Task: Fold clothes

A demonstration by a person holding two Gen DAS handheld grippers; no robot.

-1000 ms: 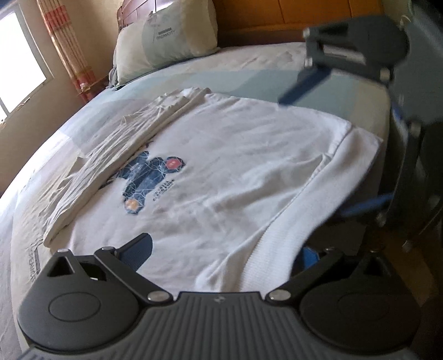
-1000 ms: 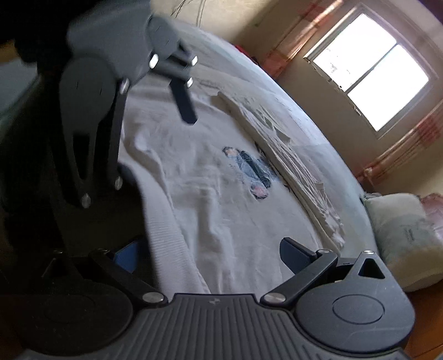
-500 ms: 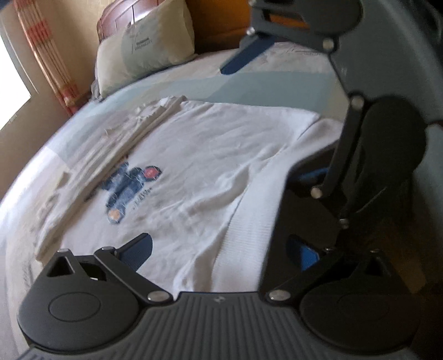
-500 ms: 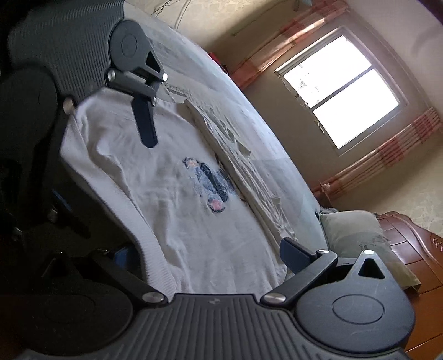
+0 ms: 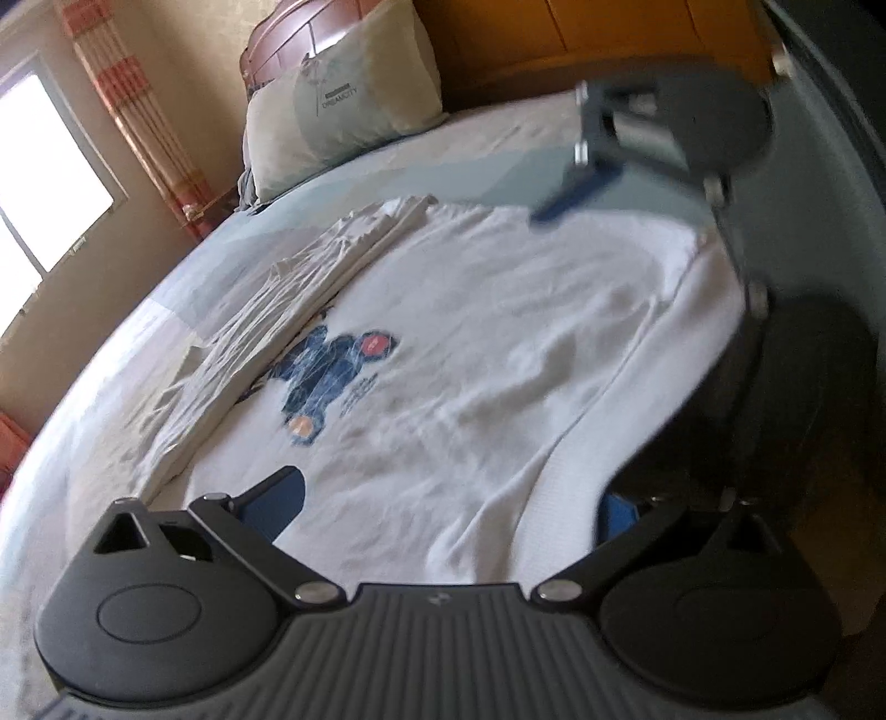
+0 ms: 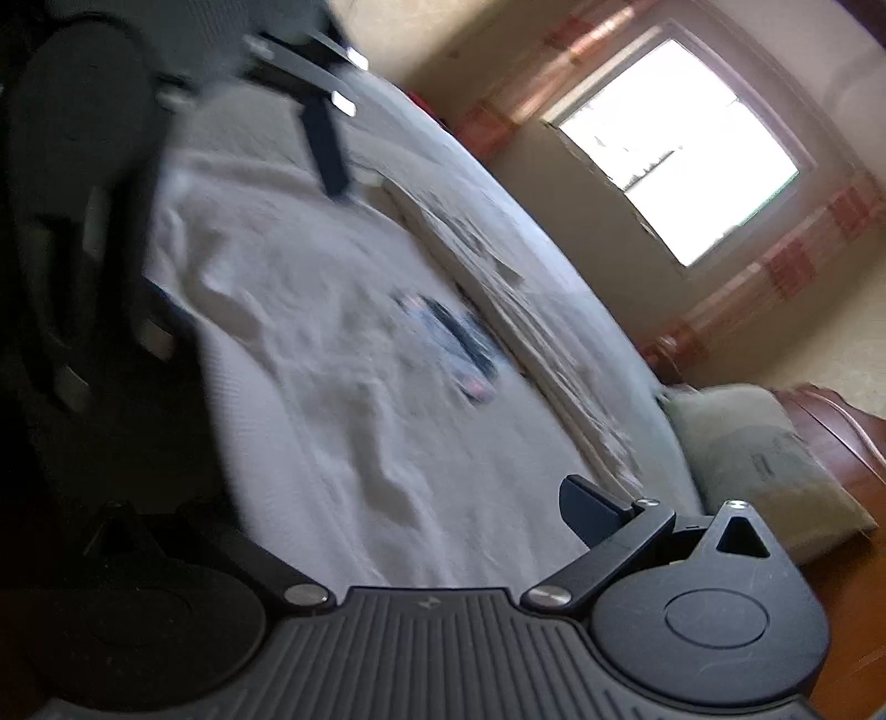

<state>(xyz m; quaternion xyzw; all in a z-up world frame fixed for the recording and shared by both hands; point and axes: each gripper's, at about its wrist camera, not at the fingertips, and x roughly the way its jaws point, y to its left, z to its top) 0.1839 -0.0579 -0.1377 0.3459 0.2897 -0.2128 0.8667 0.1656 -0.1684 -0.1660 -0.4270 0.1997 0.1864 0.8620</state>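
Spreading wide across the bed (image 5: 183, 260), pale sheets fill the room's middle, with a pillow (image 5: 343, 111) propped at the wooden headboard (image 5: 581, 39) and a bright window (image 6: 681, 144) flanked by striped orange curtains (image 5: 138, 122). And there's the white T-shirt (image 5: 498, 343), lying flat near the bed's edge, its blue print (image 5: 332, 376) face up. 1 side of it is already folded over into a long wrinkled band (image 5: 266, 332) along the far edge of the body. A ribbed white strip (image 5: 620, 421) runs along the near edge, draping toward the bedside.

Left tongs (image 5: 443, 498) are spread wide, 2 blue-padded fingers (image 5: 277, 498) on either side of the shirt's near hem, nothing pinched between them. Right tongs (image 6: 354, 498) also stand wide apart in their own view, the right finger (image 6: 592, 509) clear over the cloth, the left one lost in shadow; nothing gripped. From the left wrist view the right tongs (image 5: 653, 160) hover blurred above the shirt's far corner.
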